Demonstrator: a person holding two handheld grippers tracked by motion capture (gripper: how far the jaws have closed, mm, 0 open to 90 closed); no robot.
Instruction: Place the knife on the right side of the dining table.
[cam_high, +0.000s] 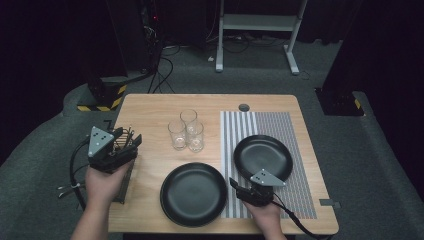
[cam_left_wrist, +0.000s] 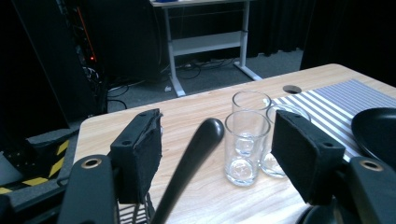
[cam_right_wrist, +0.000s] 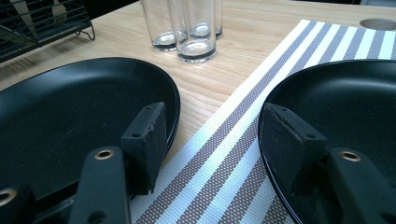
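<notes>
Left gripper view: a black utensil handle (cam_left_wrist: 196, 149) rises at a slant between the two jaws of the left hand-held gripper (cam_left_wrist: 217, 144). The jaws stand wide apart, with a clear gap on each side of the handle, so nothing is gripped. The handle's lower end runs out of the picture toward the wire rack (cam_high: 126, 180), which sits at the near left edge of the table (cam_high: 150, 105). What kind of utensil it is cannot be told.

The handle looks like smooth, rounded plastic. It is probably light and stiff, and somewhat slippery between flat pads. The best hold is likely on the thicker part just below the rounded tip, with the pads square across it so it cannot swivel. A straight lift would keep it clear of the rack wires.

In the high view the three glasses (cam_high: 186, 131) stand close together, far and right of the rack. They are fragile, so a swinging utensil should stay away from them.

The right hand-held gripper (cam_right_wrist: 212, 140) rests low at the near edge, half open and holding nothing. Its jaws straddle the striped mat (cam_high: 295, 130) between the left plate (cam_high: 193, 194) and the right plate (cam_high: 263, 156).
</notes>
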